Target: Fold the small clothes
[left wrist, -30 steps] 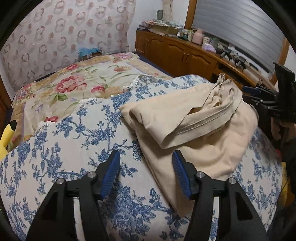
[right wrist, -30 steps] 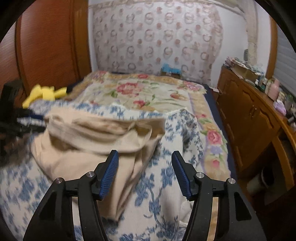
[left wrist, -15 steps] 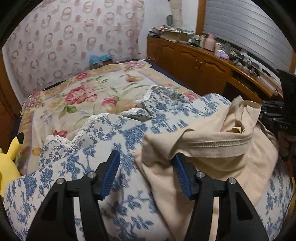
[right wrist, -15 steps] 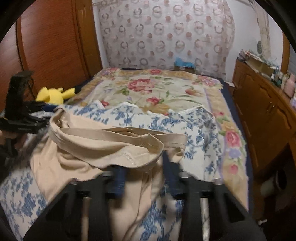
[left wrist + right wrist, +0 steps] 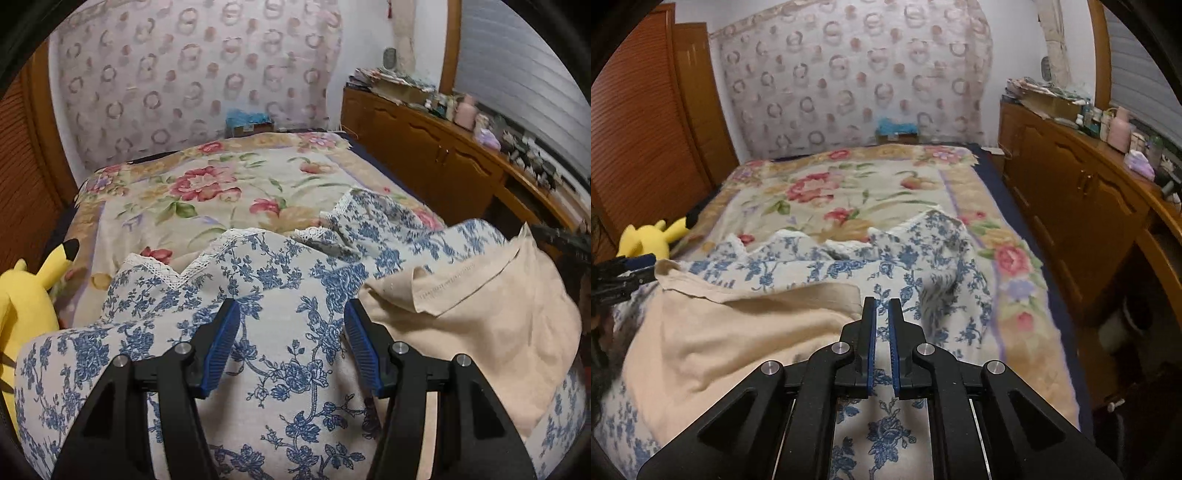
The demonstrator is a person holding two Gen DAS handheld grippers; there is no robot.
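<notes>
Bed [image 5: 155,206], blue-floral cover [image 5: 288,354]: beige garment [image 5: 480,332] now flatter. Left tongs [image 5: 291,339] spread, empty, now off the garment. Right tongs [image 5: 882,314] nearly together after reopening slightly, empty.

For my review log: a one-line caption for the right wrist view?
Right gripper, jaws nearly closed and empty, beside the beige garment on a blue-floral cloth.

Garment [image 5: 738,332] on quilt [image 5: 916,266] (bed beneath)

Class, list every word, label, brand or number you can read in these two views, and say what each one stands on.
None can be read.
The bottles and papers on the wooden sideboard are too small and blurred.
The beige garment shows stitching only.
The blue-flowered cloth carries a pattern only.
</notes>
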